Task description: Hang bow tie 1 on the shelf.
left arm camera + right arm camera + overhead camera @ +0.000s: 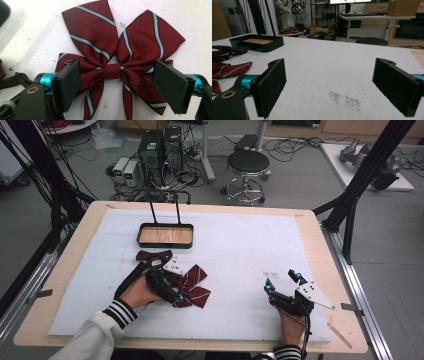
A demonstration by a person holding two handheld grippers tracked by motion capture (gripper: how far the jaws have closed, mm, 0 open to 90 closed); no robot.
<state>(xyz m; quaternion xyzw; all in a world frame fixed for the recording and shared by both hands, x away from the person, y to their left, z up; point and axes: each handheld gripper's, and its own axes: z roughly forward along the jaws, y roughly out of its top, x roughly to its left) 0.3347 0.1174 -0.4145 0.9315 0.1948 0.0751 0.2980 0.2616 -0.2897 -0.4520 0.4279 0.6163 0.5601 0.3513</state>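
Bow tie (113, 68), maroon with white and navy stripes: lies flat on the white foam sheet (235, 250), near side of the table, left of centre. My left gripper (116, 83) is over it, jaws apart on either side of the centre knot, pads not pressing the cloth. My right gripper (282, 285) rests on the bare foam well to the right, jaws wide apart, nothing between them. Black tray (165, 236) with wooden floor and upright wire handle: farther back. Dark strap piece (154, 255): between tray and bow.
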